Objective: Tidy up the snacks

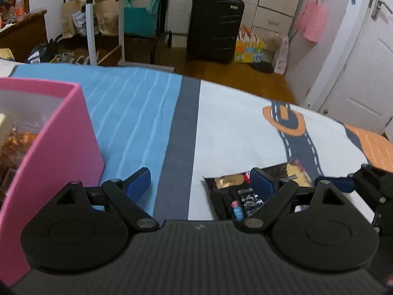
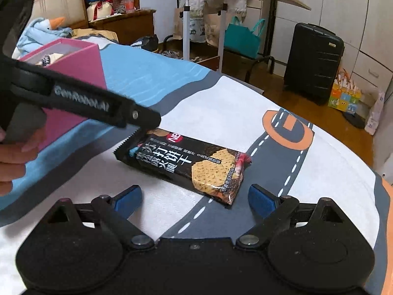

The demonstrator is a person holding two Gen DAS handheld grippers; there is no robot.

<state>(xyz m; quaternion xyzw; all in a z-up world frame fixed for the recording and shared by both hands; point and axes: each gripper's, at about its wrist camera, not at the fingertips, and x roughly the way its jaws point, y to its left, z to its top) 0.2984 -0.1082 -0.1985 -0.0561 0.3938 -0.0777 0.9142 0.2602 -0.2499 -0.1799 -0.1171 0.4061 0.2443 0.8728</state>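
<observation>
So my left gripper had its blue-padded fingers spread wide with nothing between them, hanging over the bed's printed cover, the one with blue stripes, a grey band and a cartoon road on it. Its right finger sat just over the near end of the black foil pack of soda crackers, but whether it actually touched the wrapper I couldn't tell. My right gripper was wide apart too, empty, with the pack's cracker-picture end lying right in front of the gap and not squeezed by either pad. The pack itself lay flat on the white part of the cover, partly across the grey road print. The tall pink cardboard box stood to the left on the blue stripes, well apart from the pack, with some orange-brown wrapped snacks already inside. A black hard-shell suitcase stood on the wooden floor past the bed.
</observation>
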